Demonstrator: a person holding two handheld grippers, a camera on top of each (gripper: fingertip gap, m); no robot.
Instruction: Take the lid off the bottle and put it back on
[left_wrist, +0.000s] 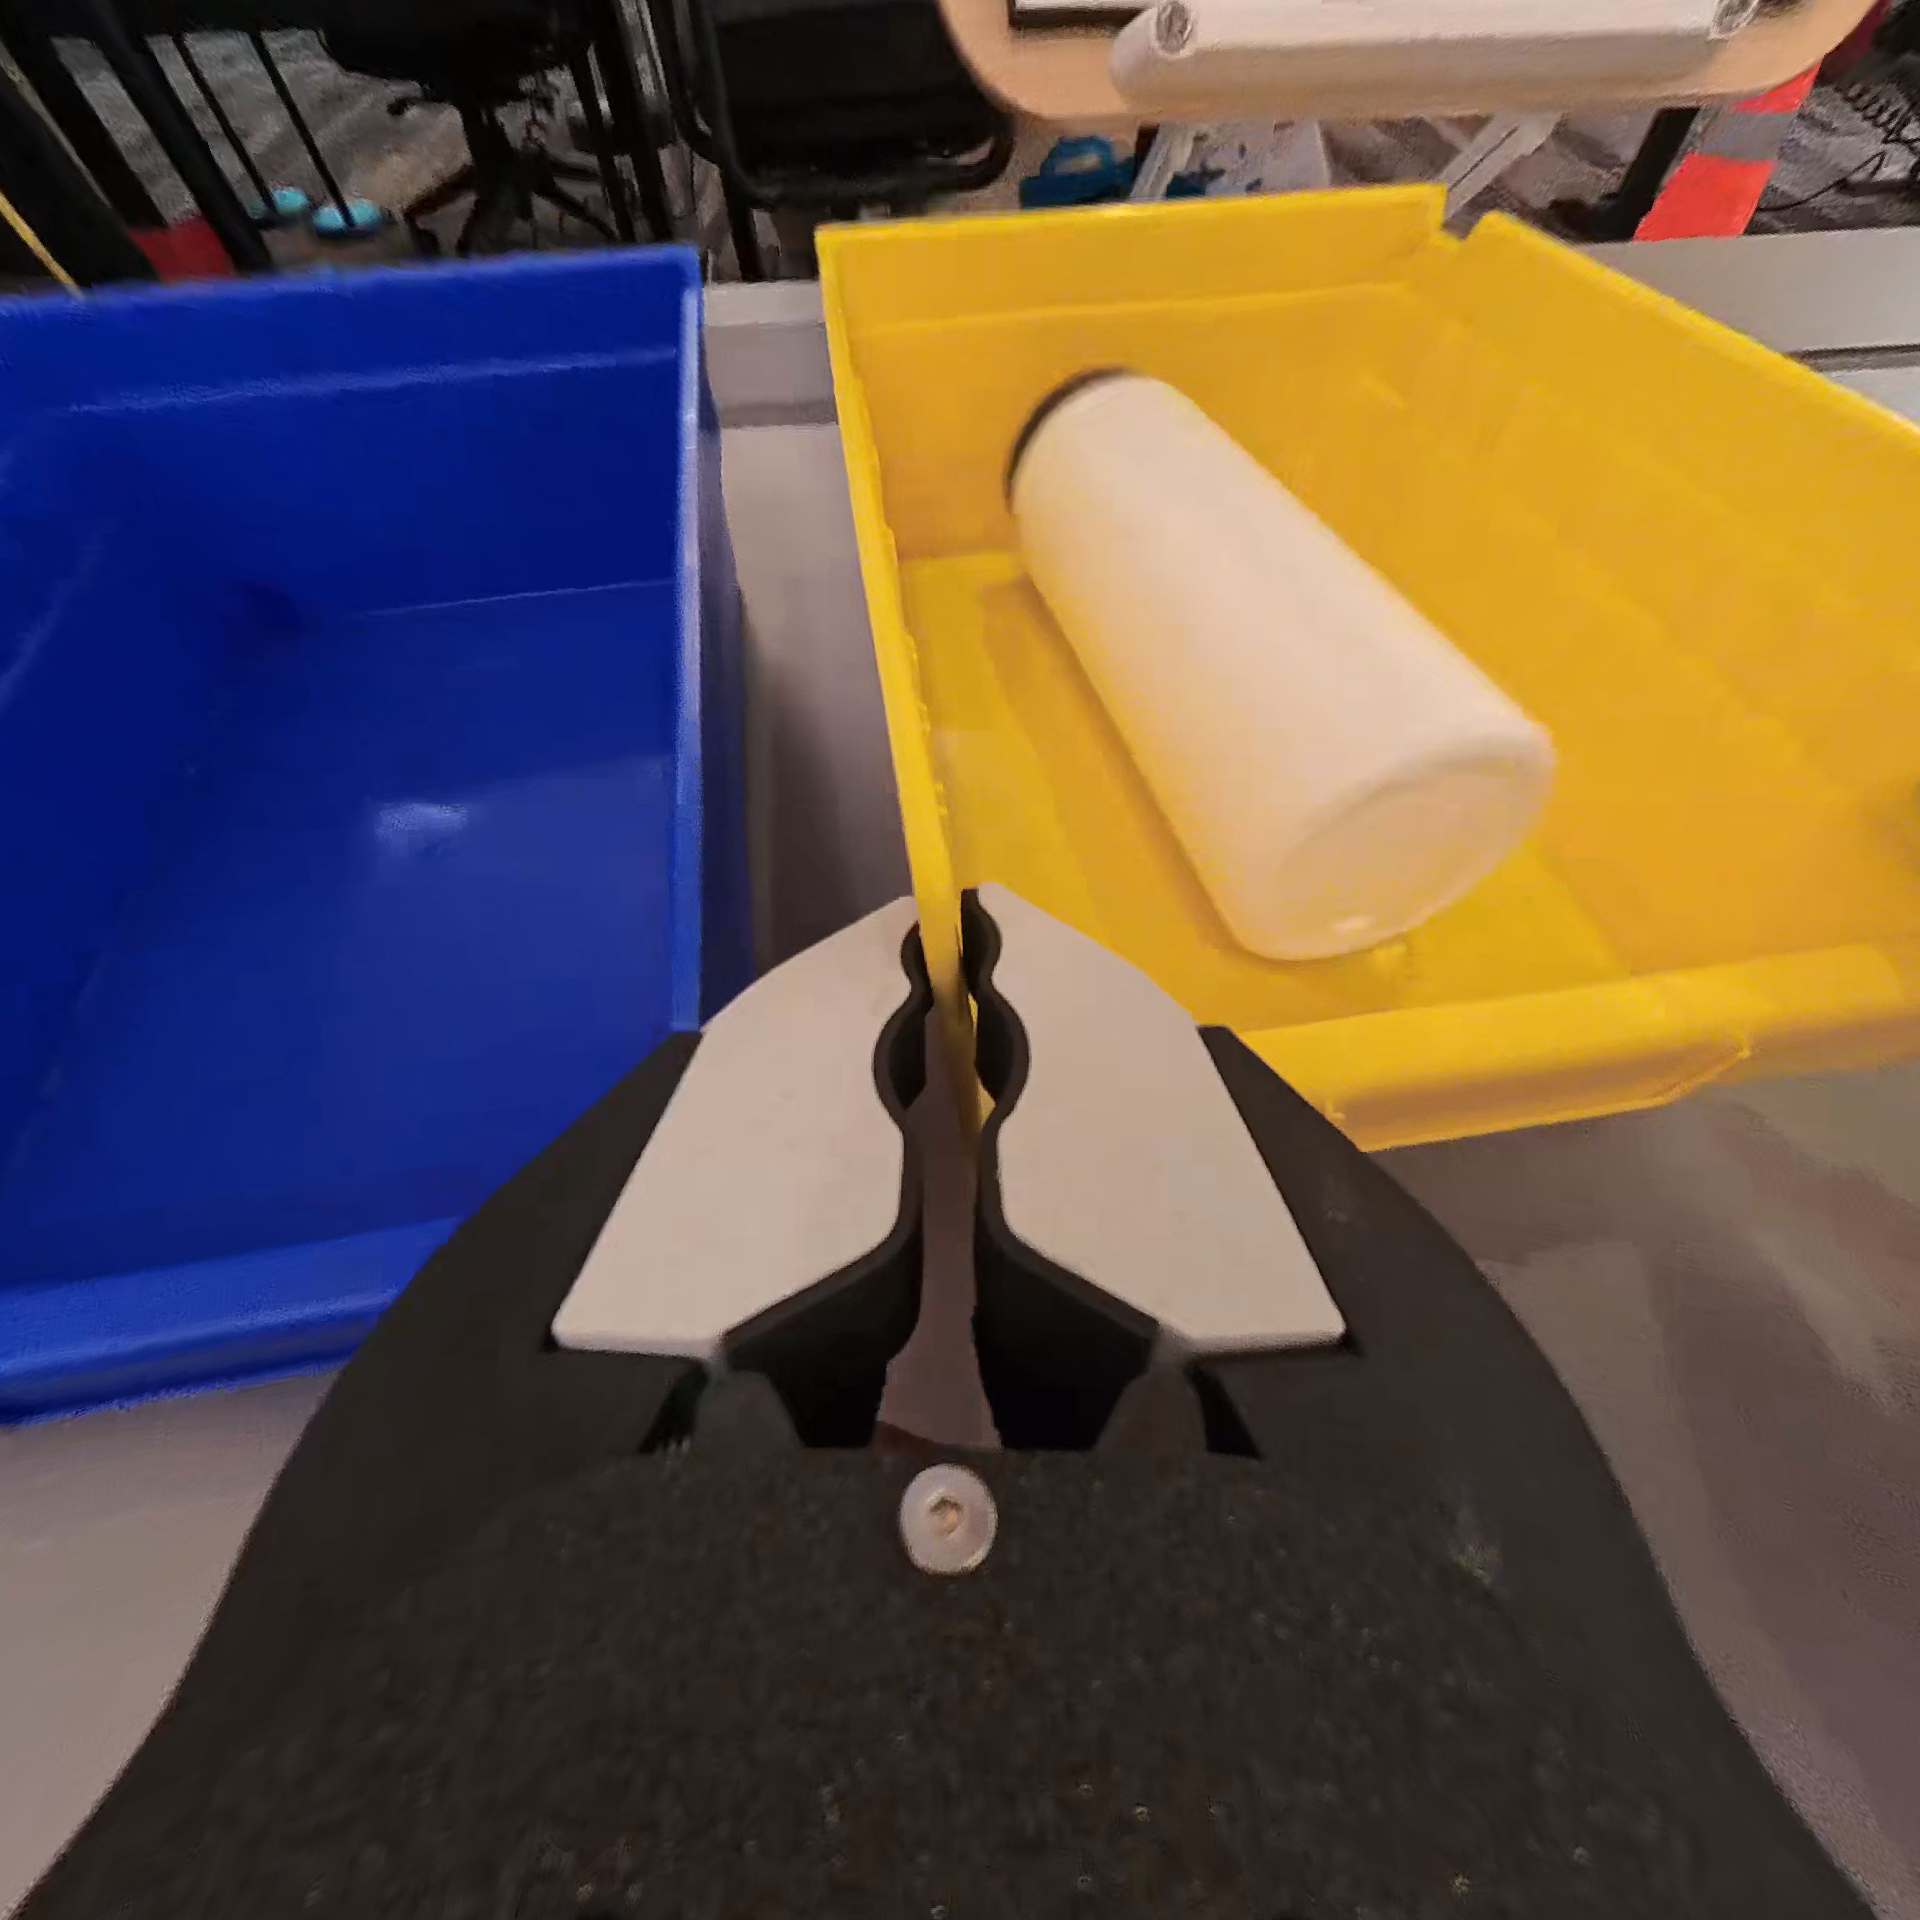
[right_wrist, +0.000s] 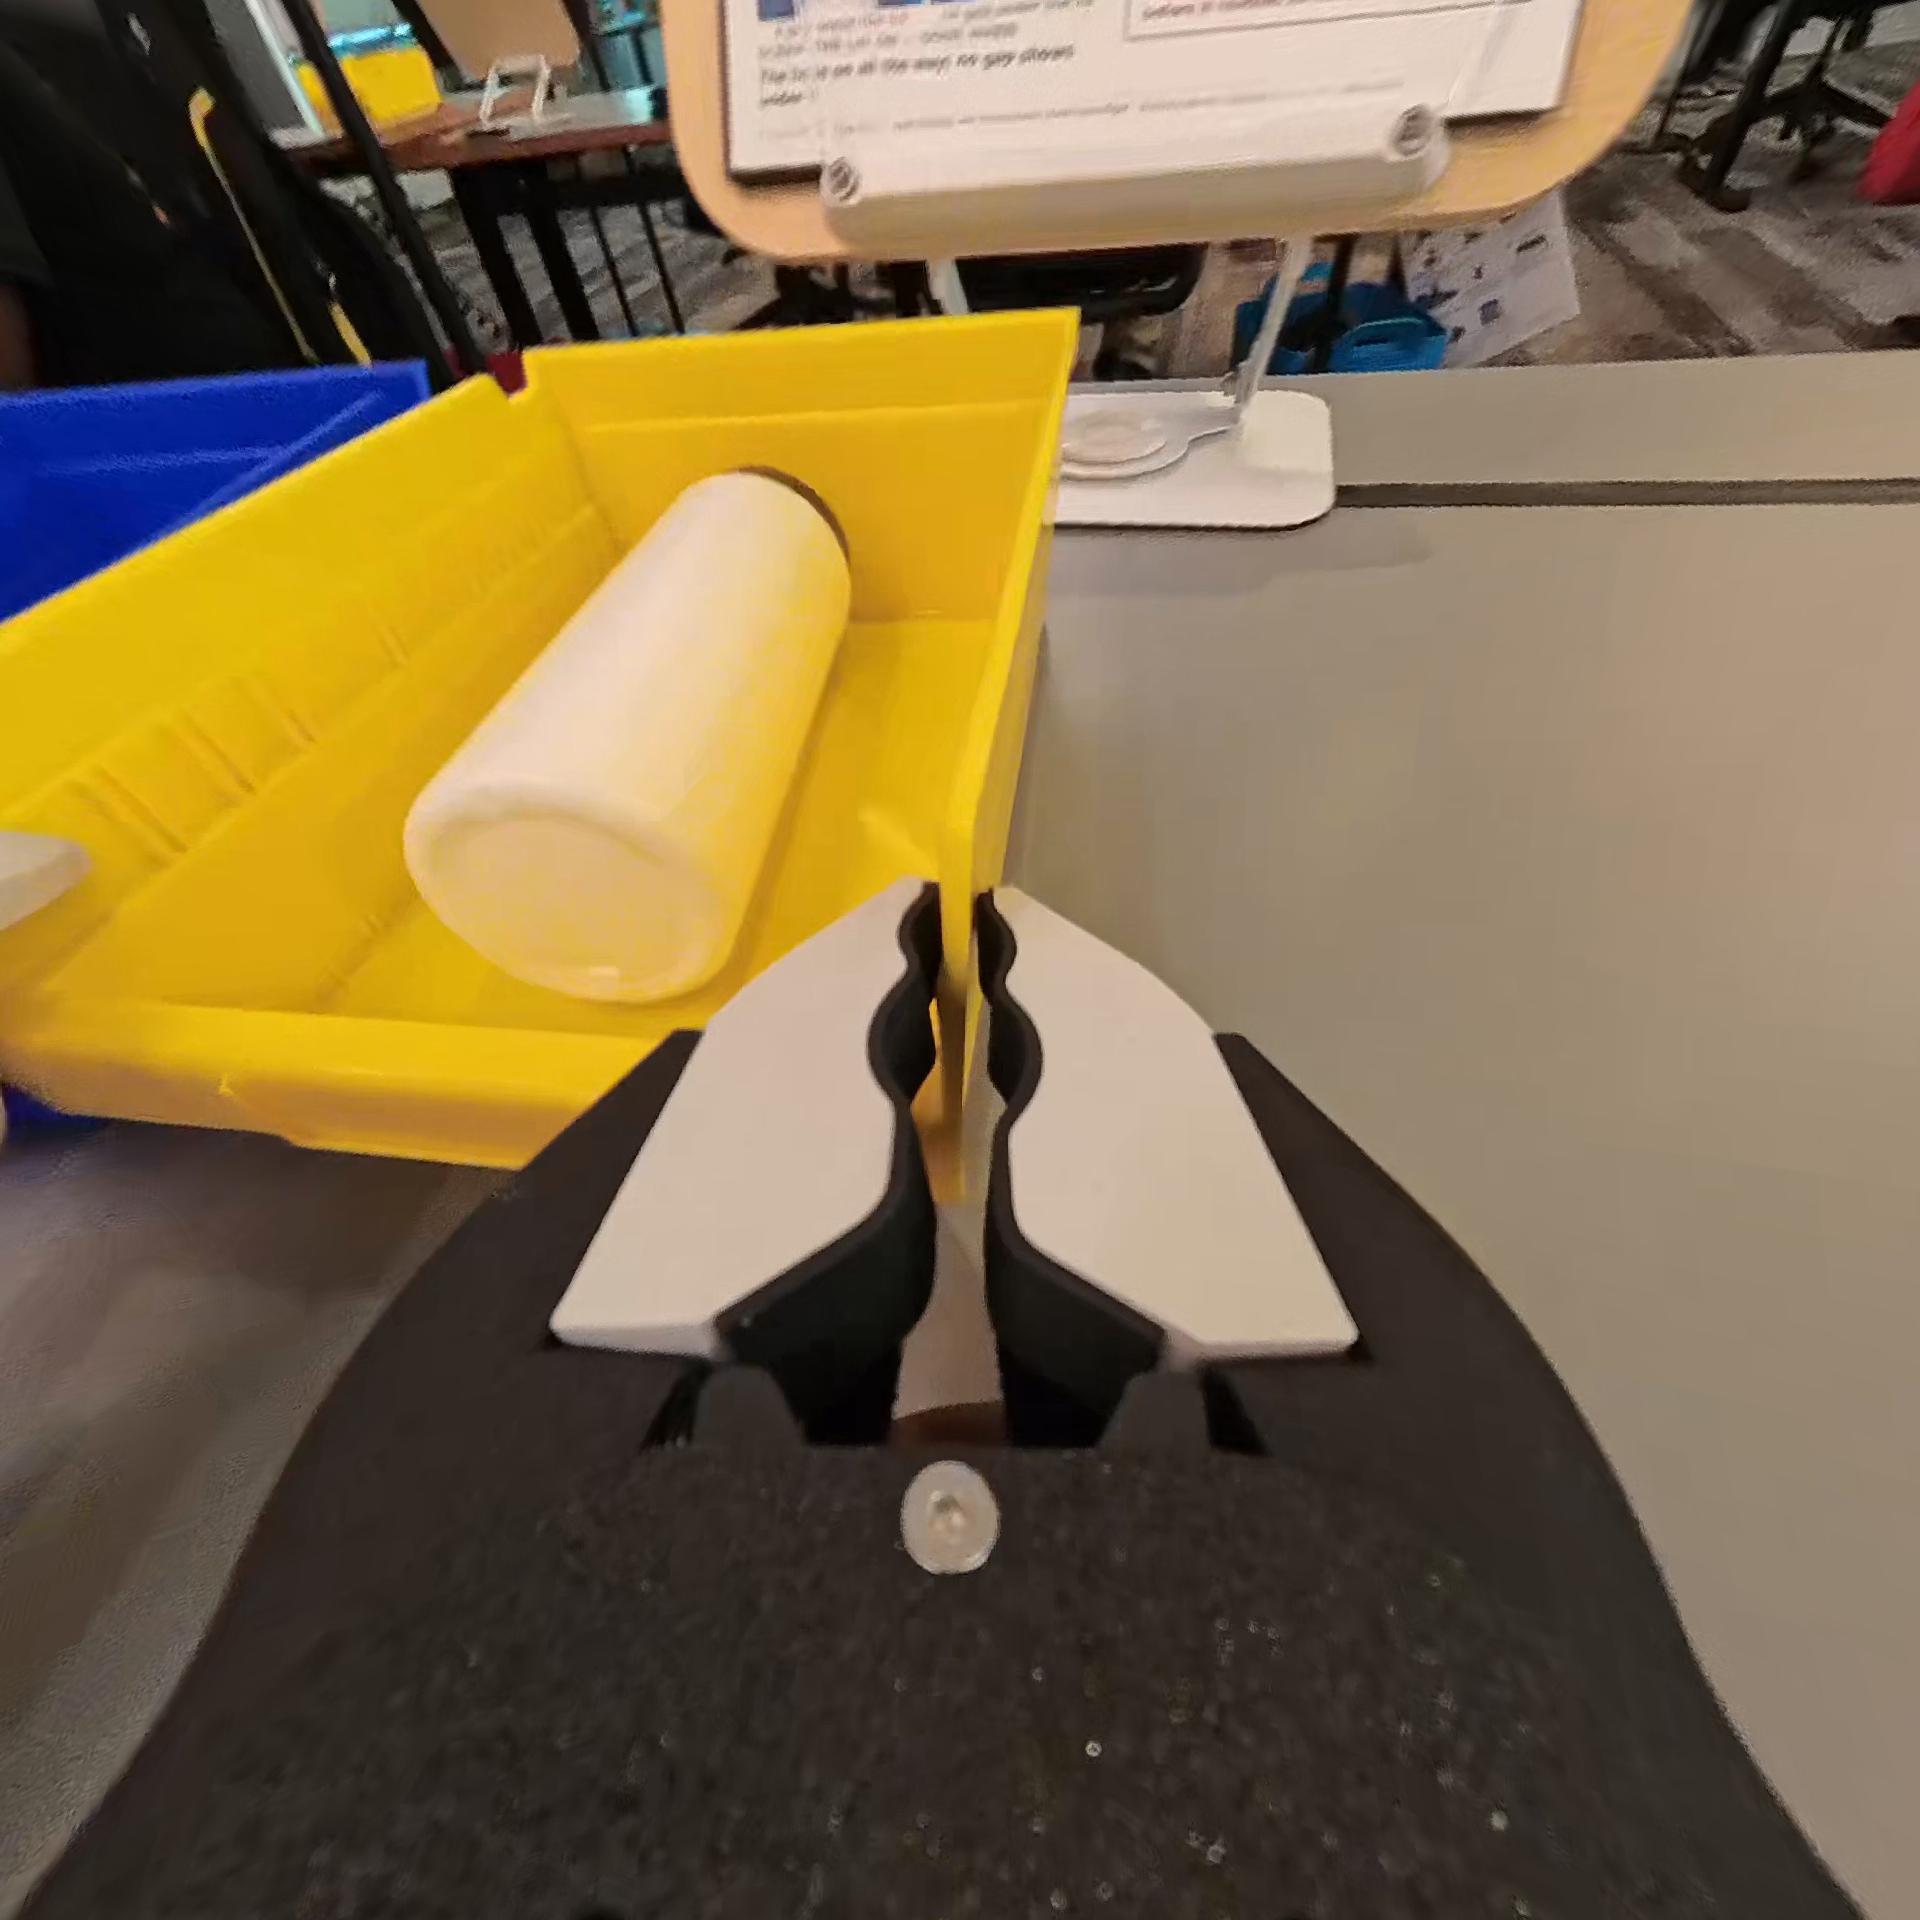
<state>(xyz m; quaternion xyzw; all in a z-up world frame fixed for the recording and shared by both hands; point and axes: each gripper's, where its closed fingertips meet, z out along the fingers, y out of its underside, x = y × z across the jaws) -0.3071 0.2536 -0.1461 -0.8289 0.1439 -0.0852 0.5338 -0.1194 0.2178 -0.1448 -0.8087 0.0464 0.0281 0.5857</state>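
White bottle (left_wrist: 1257, 665) flat, lid (left_wrist: 1039, 416) rearward

The yellow plastic bin (left_wrist: 1403, 343) stands on the grey table (right_wrist: 1507, 831), and the cream cylindrical bottle (left_wrist: 1247, 665) lies on its side inside that bin, its dark lid (left_wrist: 1039, 416) toward the bin's far wall. The blue plastic bin (left_wrist: 343, 727) sits just left of the yellow bin. The left gripper (left_wrist: 940, 914) pinches the yellow bin's left wall, the right gripper (right_wrist: 958, 914) its right wall. The white stand base (right_wrist: 1195, 457) is behind the yellow bin's right side
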